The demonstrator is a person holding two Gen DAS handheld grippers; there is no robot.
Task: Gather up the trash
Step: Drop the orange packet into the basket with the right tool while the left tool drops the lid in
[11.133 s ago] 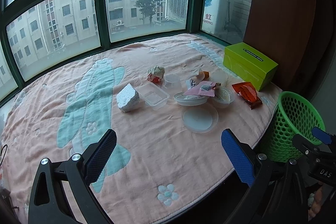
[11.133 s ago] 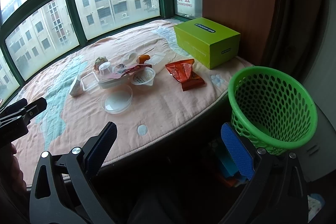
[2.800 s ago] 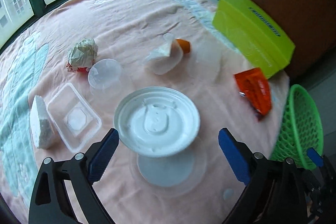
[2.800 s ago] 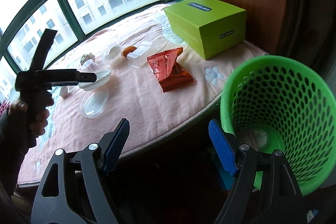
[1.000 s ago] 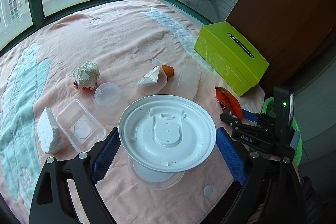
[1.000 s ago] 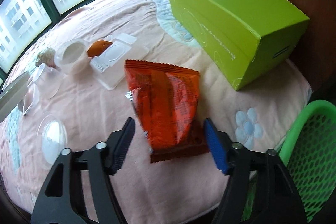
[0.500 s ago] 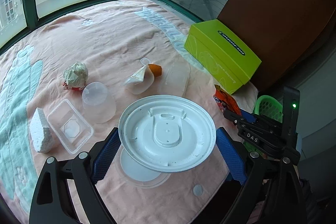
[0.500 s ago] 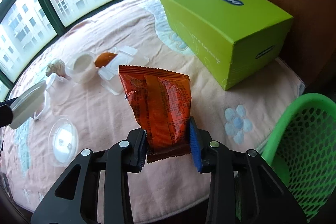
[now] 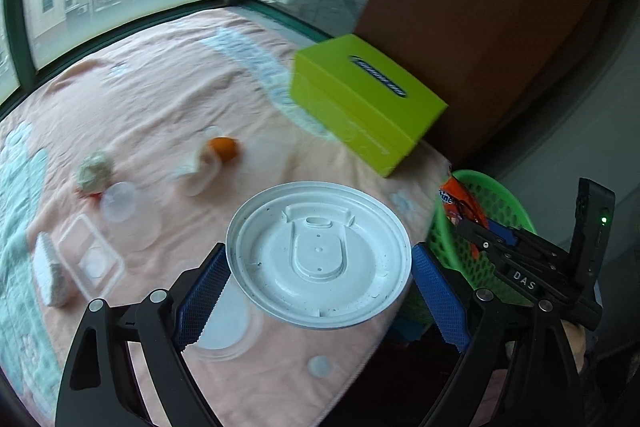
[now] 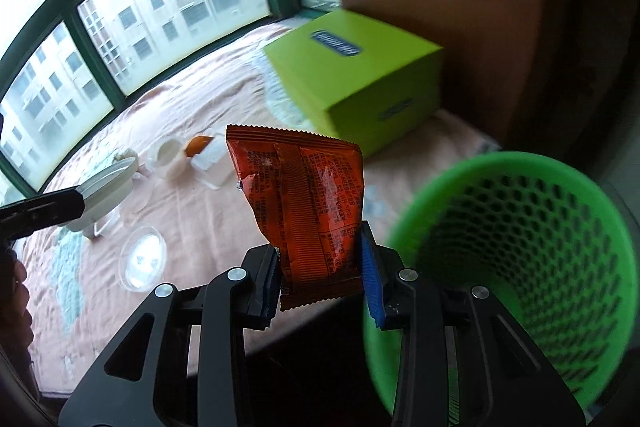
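Both claws loaded beside the green basket

Left wrist view: your left claw point(image 9: 318, 281) grips the white lid point(image 9: 319, 254) by its rim, above the pink blanket's point(image 9: 168, 87) edge; the green basket point(image 9: 486, 223) sits just right. Right wrist view: your right claw point(image 10: 320, 277) is clenched on the orange snack wrapper point(image 10: 306, 199), upright, off the blanket, just left of the basket's rim; a green box point(image 10: 360, 79) stands behind.
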